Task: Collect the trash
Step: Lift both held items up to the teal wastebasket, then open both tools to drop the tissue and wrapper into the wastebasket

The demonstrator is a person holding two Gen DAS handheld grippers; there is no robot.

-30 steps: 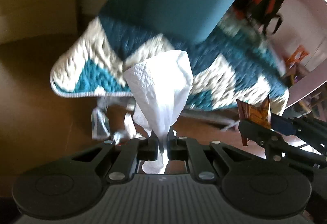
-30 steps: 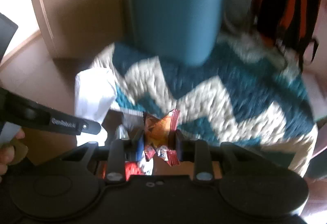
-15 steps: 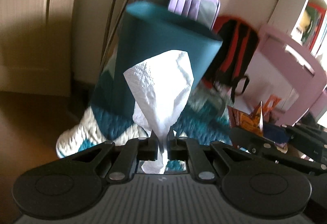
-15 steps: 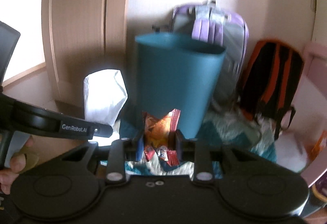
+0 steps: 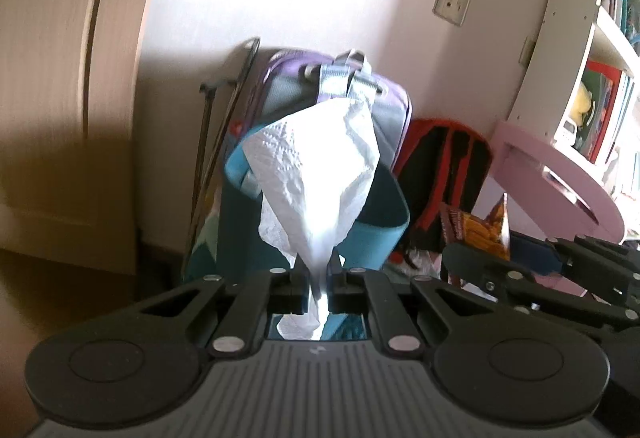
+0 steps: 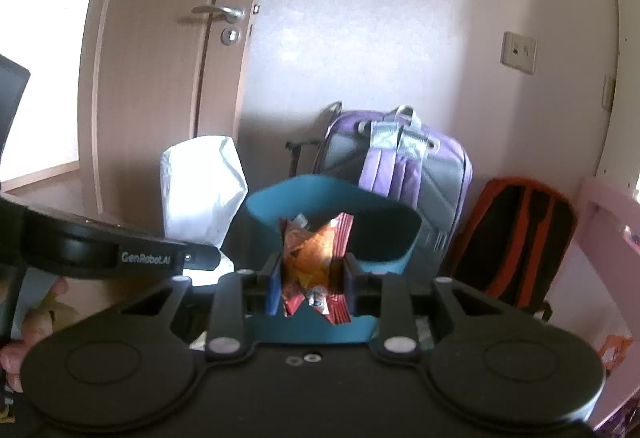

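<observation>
My left gripper (image 5: 318,288) is shut on a white crumpled tissue (image 5: 316,174) that stands up in front of the teal trash bin (image 5: 384,238). My right gripper (image 6: 310,284) is shut on an orange and red snack wrapper (image 6: 314,254), held just before the teal trash bin's open rim (image 6: 332,186). The tissue also shows in the right wrist view (image 6: 202,190) at the left. The snack wrapper shows in the left wrist view (image 5: 474,228) at the right, in the other gripper.
A purple and grey backpack (image 6: 400,154) and an orange and black backpack (image 6: 516,230) lean on the wall behind the bin. A wooden door (image 6: 160,58) is at the left. A pink table (image 5: 560,178) and shelves (image 5: 600,38) stand at the right.
Both grippers rose and tilted up from the rug to the level of the bin's rim. The bin's opening now shows. The tissue and the wrapper stay gripped.
</observation>
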